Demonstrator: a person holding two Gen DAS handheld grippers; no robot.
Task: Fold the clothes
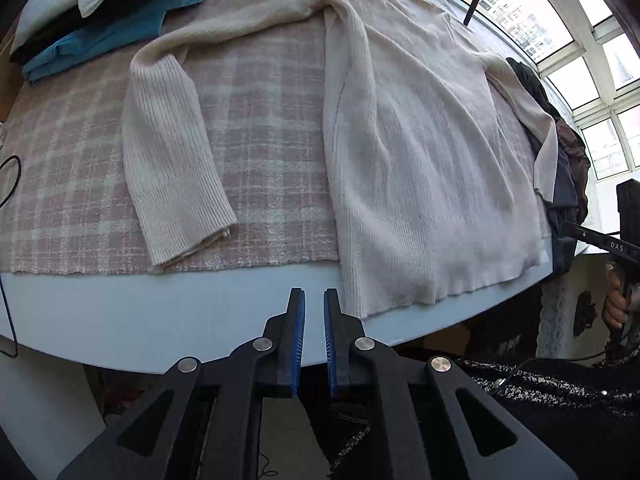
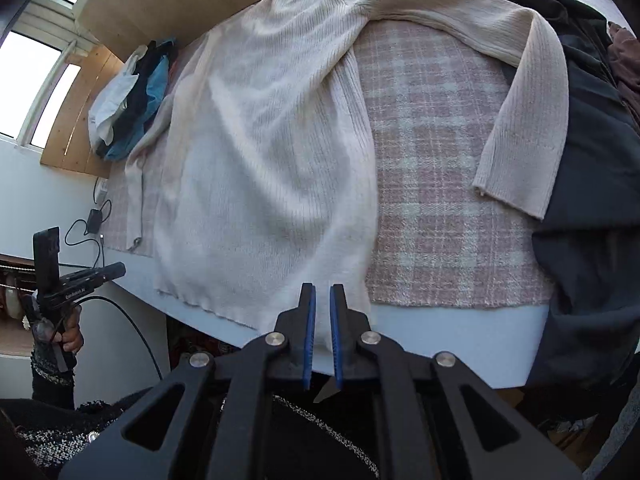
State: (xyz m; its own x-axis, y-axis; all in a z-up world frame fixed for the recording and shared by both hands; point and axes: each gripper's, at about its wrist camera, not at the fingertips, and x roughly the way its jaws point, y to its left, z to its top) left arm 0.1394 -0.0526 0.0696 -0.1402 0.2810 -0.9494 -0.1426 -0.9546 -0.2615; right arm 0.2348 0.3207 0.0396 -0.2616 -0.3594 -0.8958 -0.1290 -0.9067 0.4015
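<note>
Flat on one plaid cloth (image 1: 260,128), one cream sweater (image 1: 420,152), two empty tongs (image 1: 314,300)

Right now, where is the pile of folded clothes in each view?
Left wrist: folded pile at top left, beyond the sweater's sleeve.
Right wrist: the pile at mid left, under the wooden board.
Shared landmark: the cream sweater on the plaid cloth.

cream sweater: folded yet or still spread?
Spread. The sweater lies flat on the checked cloth, body unfolded and both sleeves out to the sides, hem at the table's near edge.
</note>
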